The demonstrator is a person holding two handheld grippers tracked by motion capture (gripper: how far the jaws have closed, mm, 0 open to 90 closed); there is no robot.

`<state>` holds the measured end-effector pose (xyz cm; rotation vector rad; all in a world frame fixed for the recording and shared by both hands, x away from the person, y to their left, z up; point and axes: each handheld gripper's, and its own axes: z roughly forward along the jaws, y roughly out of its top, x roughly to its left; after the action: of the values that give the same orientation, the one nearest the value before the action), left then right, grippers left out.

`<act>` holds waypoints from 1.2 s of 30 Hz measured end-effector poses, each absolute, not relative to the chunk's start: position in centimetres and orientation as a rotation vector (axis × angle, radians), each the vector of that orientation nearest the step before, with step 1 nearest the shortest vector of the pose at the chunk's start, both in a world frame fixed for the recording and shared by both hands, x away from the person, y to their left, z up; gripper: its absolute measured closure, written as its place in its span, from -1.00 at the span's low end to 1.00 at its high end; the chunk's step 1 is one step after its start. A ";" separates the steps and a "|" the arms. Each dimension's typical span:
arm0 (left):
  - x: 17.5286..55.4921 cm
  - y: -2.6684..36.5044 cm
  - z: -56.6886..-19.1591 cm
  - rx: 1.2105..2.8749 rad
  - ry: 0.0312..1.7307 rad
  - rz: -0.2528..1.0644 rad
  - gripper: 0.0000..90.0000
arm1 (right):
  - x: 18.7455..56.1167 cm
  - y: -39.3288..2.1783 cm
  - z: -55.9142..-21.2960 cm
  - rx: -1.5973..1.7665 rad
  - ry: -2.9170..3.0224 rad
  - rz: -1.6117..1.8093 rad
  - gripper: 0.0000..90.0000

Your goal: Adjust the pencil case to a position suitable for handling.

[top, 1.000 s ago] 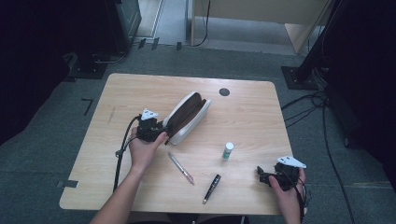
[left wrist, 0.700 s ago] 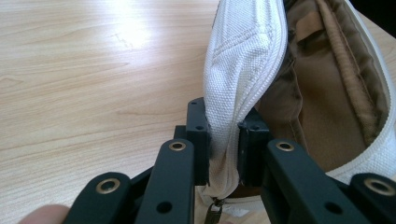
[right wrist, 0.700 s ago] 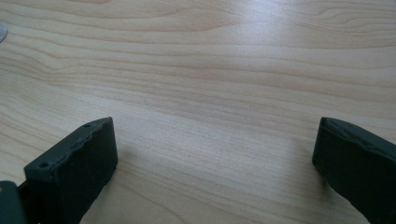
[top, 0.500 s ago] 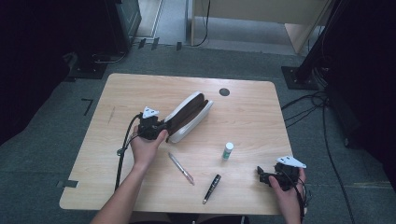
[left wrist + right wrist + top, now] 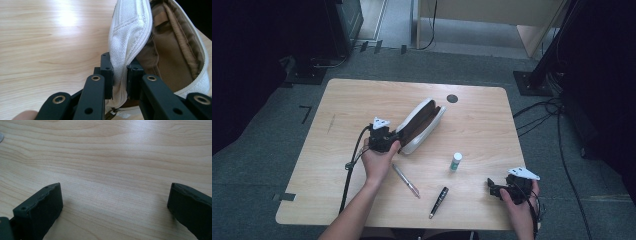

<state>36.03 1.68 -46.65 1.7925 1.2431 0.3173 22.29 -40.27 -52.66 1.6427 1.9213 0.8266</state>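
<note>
white canvas pouch (image 5: 421, 125) lies near the middle of the counter (image 5: 347, 100), long axis running diagonally, zip open, tan lining showing. no brand, label or writing readable on it in either view; a small pale tab by the zip end in the left gripper view is too blurred to read.

left claw (image 5: 388, 139) at the pouch's near end. in the left gripper view its jaws are pinched on the pouch's near wall (image 5: 130, 32), one pad outside on the canvas, one inside against the lining, fabric squeezed between. jaws have just been closing, now clamped on that wall.

outward from the pouch, toward the person: a silver pen (image 5: 406, 180) lies just below the left hand (image 5: 377, 162). a black pen (image 5: 438, 202) lies further toward the near edge, apart from the silver one. a small white bottle with green cap (image 5: 455, 161) stands upright to the right of the pens; its label is too small to read. a dark round disc (image 5: 452, 98) sits near the far edge.

right claw (image 5: 496, 189) rests low at the near right corner, well apart from the pouch. in the right gripper view its jaws stand wide apart with bare wood between them, holding nothing.
</note>
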 end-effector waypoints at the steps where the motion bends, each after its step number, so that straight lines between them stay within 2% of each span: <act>1: 35.8 1.3 -46.7 1.794 1.243 0.312 0.77 | 22.3 -40.3 -52.7 1.643 1.921 0.827 -1.00; 6: 35.4 0.3 -46.9 1.797 1.236 0.297 0.74 | 22.3 -40.3 -52.7 1.642 1.921 0.826 -1.00; 8: 35.3 0.3 -47.0 1.797 1.228 0.288 0.65 | 22.3 -40.3 -52.7 1.643 1.921 0.827 -1.00; 13: 35.2 1.0 -46.7 1.798 1.181 0.283 0.28 | 22.3 -40.3 -52.7 1.642 1.921 0.826 -1.00; 15: 35.1 1.5 -46.4 1.789 1.176 0.279 0.08 | 22.3 -40.3 -52.7 1.643 1.921 0.826 -1.00; 21: 34.4 3.5 -45.4 1.746 1.169 0.323 -0.34 | 22.2 -40.1 -52.6 1.648 1.906 0.814 -0.96; 24: 33.9 4.9 -45.0 1.716 1.174 0.353 -0.44 | 22.0 -39.3 -52.0 1.629 1.870 0.778 -0.76; 36: 31.9 11.1 -45.7 1.719 1.225 0.416 -0.79 | 22.2 -36.3 -46.2 1.548 1.848 0.925 -0.79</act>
<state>31.89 11.12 -45.74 1.7186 1.2254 0.4160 22.21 -36.28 -46.24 1.5479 1.8483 0.9249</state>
